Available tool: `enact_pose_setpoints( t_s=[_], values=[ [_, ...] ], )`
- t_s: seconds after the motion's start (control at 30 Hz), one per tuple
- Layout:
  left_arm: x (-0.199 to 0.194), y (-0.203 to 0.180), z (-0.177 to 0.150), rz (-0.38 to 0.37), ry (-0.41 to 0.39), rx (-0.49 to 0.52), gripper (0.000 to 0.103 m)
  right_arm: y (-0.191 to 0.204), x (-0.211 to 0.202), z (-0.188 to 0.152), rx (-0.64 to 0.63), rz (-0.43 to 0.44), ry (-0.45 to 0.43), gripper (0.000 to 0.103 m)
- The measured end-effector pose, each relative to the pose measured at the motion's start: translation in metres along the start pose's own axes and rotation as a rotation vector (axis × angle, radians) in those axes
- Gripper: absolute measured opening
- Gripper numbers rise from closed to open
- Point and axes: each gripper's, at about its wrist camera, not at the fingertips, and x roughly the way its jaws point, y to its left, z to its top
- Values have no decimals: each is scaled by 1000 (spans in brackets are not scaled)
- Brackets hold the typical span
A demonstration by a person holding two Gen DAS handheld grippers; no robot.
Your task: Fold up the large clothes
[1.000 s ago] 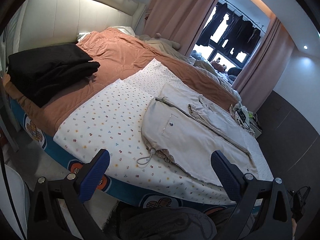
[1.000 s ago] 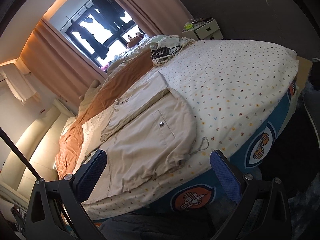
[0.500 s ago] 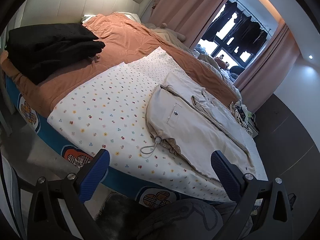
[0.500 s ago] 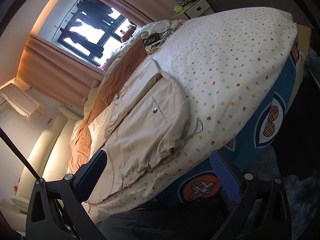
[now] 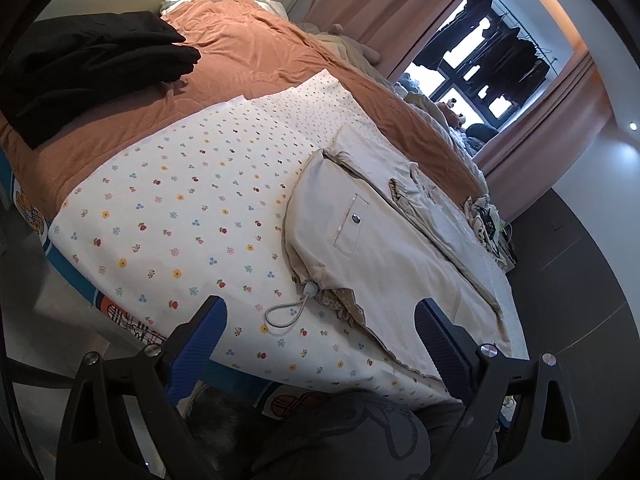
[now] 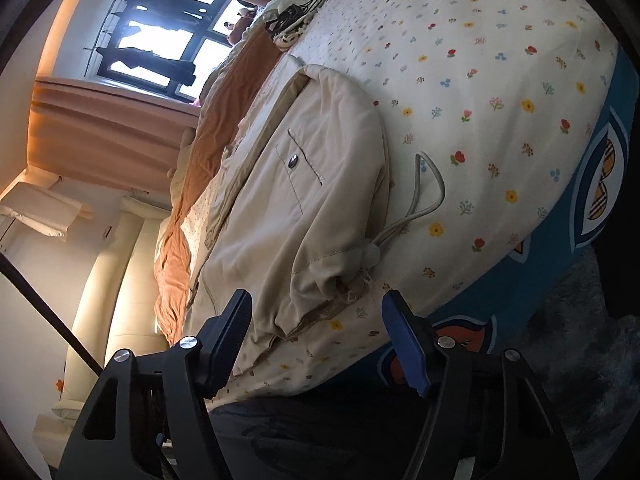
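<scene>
Garment under inspection: a beige jacket [image 5: 384,256], partly folded, lying flat on the floral sheet [image 5: 180,216] near the bed's front edge. Its long axis runs from the gathered hem, close ahead of the fingers, away toward the window [image 5: 480,72]. Hem end points at both grippers; the far end points at the curtains. A chest pocket with one metal snap [image 5: 355,219] faces up. A pale drawcord loop [image 5: 286,314] with a toggle trails out of the hem onto the sheet.

Left gripper [image 5: 320,340]: jaws wide apart, having just closed slightly, nothing between them and no contact. The drawcord loop lies just ahead of the gap; the hem corner sits ahead of the right-hand finger [image 5: 438,344].

Right gripper [image 6: 316,340]: jaws partly open, having just been closing, and not gripping. The bunched hem corner lies ahead of and between the fingertips, apparently untouched. The cord loop [image 6: 424,196] lies beyond the right-hand finger.

Surface: white sheet printed with small flowers over a blue-sided mattress [image 6: 568,208] bearing emblem patches. An orange blanket [image 5: 256,52] covers the farther half, with folded black clothing [image 5: 88,64] on it beyond the left-hand finger.

Room: pink curtains [image 5: 384,4] frame the window, where dark garments hang on a rail. A padded cream headboard [image 6: 120,280] closes one end of the bed.
</scene>
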Motion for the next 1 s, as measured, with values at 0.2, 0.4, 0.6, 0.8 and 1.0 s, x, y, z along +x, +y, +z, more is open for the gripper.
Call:
enact_pose_setpoints(
  t_s=[0.2, 0.4, 0.6, 0.8, 1.0],
  values=[
    [24, 1, 2, -21, 41, 8, 97, -5, 17, 11, 34, 51, 7, 66],
    [55, 10, 11, -39, 82, -33, 97, 2, 24, 23, 26, 168, -14, 66],
    [85, 23, 17, -65, 134, -102, 84, -2, 37, 30, 18, 117, -23, 66],
    [108, 32, 22, -97, 170, -174, 80, 2, 45, 31, 24, 136, -42, 66],
    [130, 27, 32, -111, 190, -196, 75, 13, 52, 27, 9, 124, -65, 66]
  ],
)
